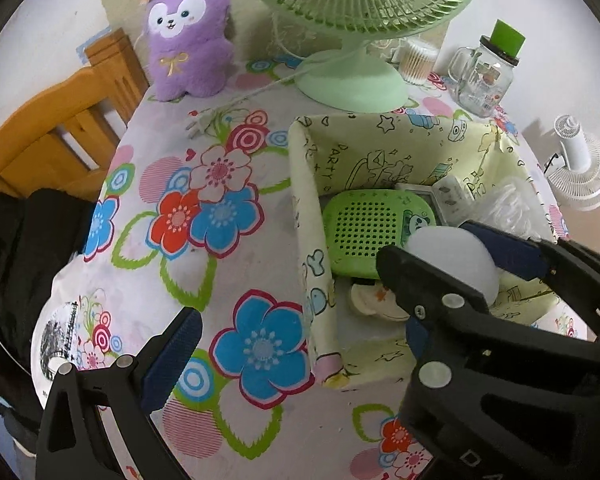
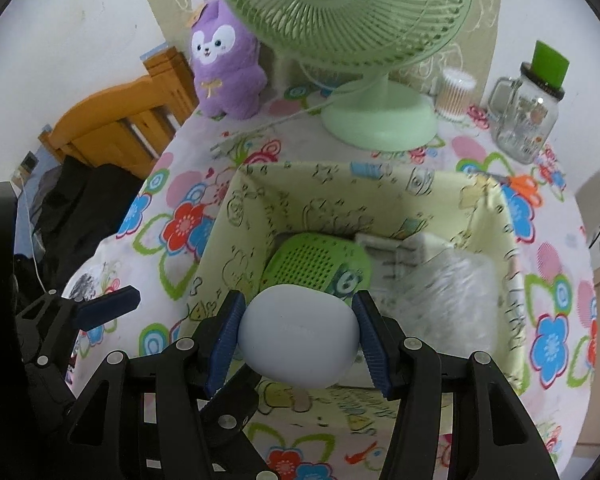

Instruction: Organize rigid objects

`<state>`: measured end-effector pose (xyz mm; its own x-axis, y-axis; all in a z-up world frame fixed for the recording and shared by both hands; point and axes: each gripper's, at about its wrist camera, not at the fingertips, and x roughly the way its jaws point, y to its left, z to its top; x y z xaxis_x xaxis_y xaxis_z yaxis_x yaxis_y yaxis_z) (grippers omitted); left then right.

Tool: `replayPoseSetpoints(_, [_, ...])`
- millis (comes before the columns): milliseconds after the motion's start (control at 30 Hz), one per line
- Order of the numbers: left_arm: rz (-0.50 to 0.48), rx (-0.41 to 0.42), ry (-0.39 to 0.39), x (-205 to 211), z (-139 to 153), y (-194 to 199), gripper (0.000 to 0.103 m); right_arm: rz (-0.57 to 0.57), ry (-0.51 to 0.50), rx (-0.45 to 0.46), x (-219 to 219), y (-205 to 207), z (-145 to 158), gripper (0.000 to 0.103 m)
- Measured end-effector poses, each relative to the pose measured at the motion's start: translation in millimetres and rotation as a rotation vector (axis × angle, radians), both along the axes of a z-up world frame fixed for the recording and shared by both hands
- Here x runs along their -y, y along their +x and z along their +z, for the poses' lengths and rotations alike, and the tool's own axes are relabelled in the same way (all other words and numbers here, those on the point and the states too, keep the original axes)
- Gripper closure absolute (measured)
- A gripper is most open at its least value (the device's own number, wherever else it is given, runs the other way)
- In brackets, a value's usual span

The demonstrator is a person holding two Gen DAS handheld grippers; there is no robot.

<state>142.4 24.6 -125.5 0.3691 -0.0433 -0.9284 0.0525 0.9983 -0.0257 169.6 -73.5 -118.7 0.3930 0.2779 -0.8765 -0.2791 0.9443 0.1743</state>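
The fabric bin (image 2: 512, 264) is standing open-topped on the flowered tablecloth (image 1: 236, 264), with bare cloth stretching away from its left wall toward the table edge and the wooden chair (image 1: 60, 128). Behind the bin the green fan (image 2: 380, 120) and glass jar (image 2: 524, 124) are crowding its far rim. Inside the bin a green perforated case (image 2: 312, 258) is lying against the left wall, with crinkled clear plastic (image 2: 452, 292) filling the right side. The right gripper (image 2: 298, 334) is pinching a white rounded case (image 2: 298, 336) between both blue pads, hanging over the bin's near rim. The left gripper (image 1: 296, 316) is standing spread and empty, one finger (image 1: 172, 360) outside the bin's left wall.
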Motion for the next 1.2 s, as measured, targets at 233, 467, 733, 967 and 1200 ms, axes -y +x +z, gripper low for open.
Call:
replayPoseSetpoints(233, [-0.014, 0.011, -0.002, 3, 4, -2, 0.0, -0.016, 0.009, -0.029, 3, -1, -2, 0.027])
replayPoseSetpoints(467, [-0.032, 0.024, -0.008, 12, 12, -8, 0.0, -0.024, -0.008, -0.003, 13, -9, 9, 0.024])
replayPoseSetpoints(733, [-0.06, 0.043, -0.018, 30, 25, -18, 0.0, -0.048, -0.032, 0.033, 32, -22, 24, 0.019])
replayPoseSetpoints(967, [-0.081, 0.067, -0.011, 49, 37, -32, 0.0, -0.09, -0.069, 0.079, 52, -39, 41, 0.01])
replayPoseSetpoints(1200, [-0.087, 0.083, 0.005, 62, 48, -44, 0.0, -0.122, -0.093, 0.11, 70, -56, 54, 0.006])
